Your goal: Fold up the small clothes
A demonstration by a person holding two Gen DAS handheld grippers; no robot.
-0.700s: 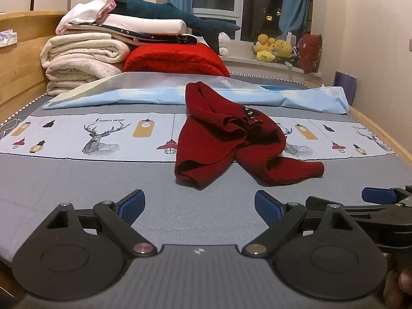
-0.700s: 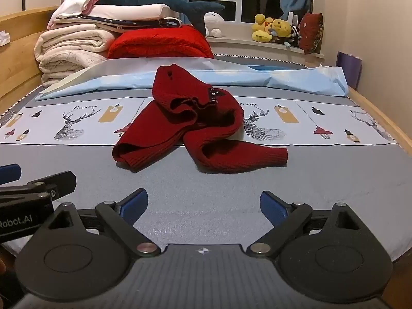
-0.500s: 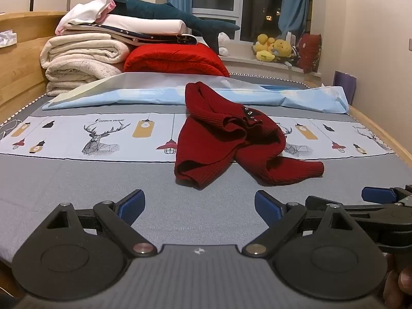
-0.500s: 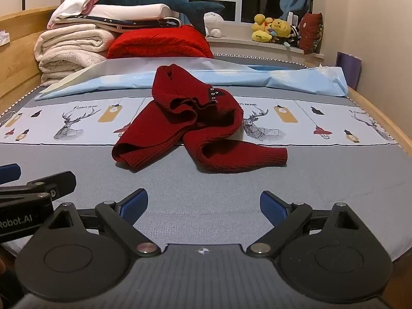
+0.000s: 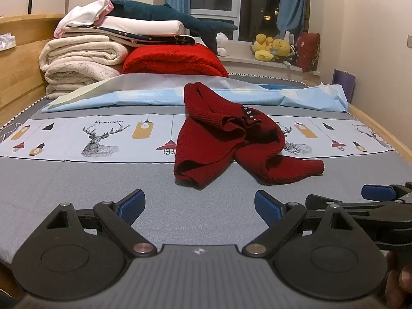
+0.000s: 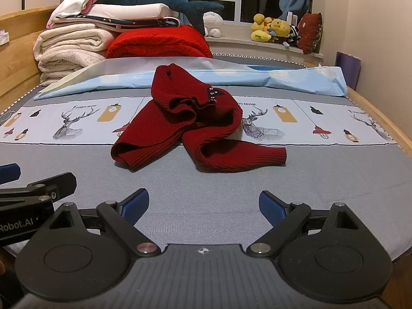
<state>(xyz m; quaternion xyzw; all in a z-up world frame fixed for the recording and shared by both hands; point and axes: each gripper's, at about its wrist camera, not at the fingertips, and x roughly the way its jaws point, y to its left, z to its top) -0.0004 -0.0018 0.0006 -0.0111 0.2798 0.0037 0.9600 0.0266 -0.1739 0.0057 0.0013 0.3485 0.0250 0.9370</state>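
My left gripper (image 5: 199, 202) is spread wide, its blue-padded fingers holding nothing, hovering low over the grey knit bed cover (image 5: 77, 180). My right gripper (image 6: 203, 202) sits just beside it, equally wide and just as empty; each one shows at the edge of the other's view. Ahead of both, well clear of the pads, lies the crumpled dark red ribbed knit sweater (image 5: 226, 136), one sleeve cuff pointing toward me and the other stretched out to the right, its body bunched across the pale printed sheet with deer and lantern drawings (image 5: 103, 136). Beyond it lie a rumpled light blue sheet (image 5: 309, 97), a folded bright red blanket (image 5: 175, 60), stacked cream blankets (image 5: 79, 64), and a dark blue plush shark (image 5: 167, 16) on top.
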